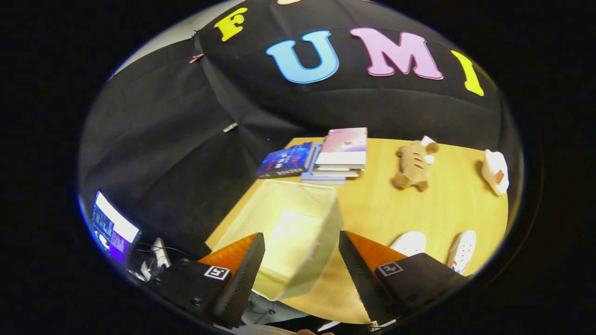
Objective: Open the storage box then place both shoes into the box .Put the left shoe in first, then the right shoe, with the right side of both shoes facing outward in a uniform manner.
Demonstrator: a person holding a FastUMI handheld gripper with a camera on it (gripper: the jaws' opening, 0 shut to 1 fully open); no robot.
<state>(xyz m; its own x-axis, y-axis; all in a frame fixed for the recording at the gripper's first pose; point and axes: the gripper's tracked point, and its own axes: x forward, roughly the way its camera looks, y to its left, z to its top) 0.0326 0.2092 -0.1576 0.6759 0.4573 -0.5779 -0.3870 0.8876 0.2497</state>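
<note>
- The gripper (301, 267) is showing two wedge-shaped fingers (242, 274) with black ribbed inner pads and orange outer faces
- Each finger is sitting on a black blocky mount, and each mount is carrying a small white square marker with a black pattern
- A round screw head is showing on the left mount, just below its marker
- The fingers are standing wide apart with nothing pressed between them, the cream storage box (291, 232) lying just ahead of them
</note>
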